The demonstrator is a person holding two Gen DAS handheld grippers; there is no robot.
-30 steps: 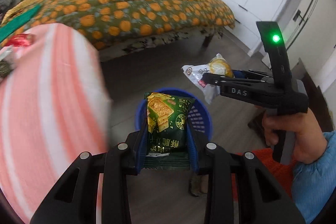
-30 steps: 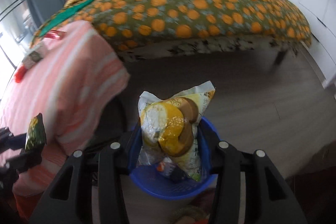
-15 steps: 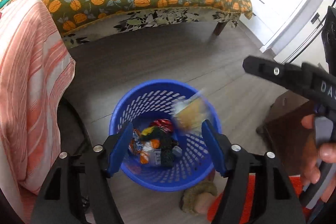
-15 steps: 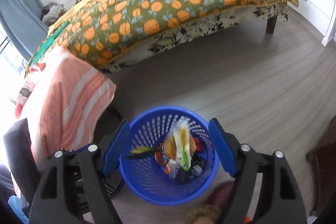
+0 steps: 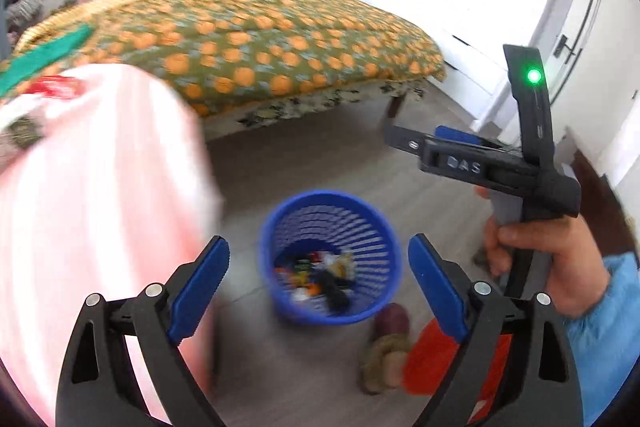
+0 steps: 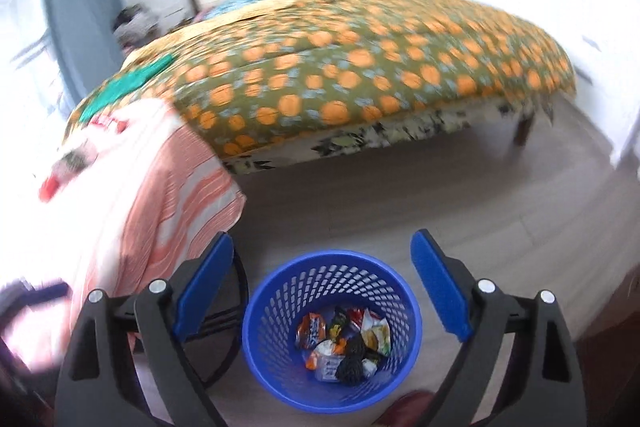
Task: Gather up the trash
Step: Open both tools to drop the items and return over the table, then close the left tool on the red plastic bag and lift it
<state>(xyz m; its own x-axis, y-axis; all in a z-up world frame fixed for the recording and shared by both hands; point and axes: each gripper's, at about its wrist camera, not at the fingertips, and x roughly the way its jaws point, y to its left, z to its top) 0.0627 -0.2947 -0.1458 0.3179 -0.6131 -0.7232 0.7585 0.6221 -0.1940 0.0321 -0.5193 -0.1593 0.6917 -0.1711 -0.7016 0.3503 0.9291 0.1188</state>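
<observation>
Grey wood-plank floor [image 6: 400,203] carries the round blue perforated plastic basket [image 6: 332,331] at six o'clock, wrappers piled inside, the orange-flowered olive quilted bed [image 6: 360,75] at twelve, pink-striped cloth-draped table [image 6: 168,195] at nine.

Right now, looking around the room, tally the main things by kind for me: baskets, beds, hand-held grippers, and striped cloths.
Blue plastic mesh basket, wrappers inside: 1
Bed with orange-spotted quilt: 1
Hand-held grippers, both jaws open and empty: 2 (left hand-held gripper, right hand-held gripper)
Pink-and-white striped cloth: 1
Total: 5
</observation>
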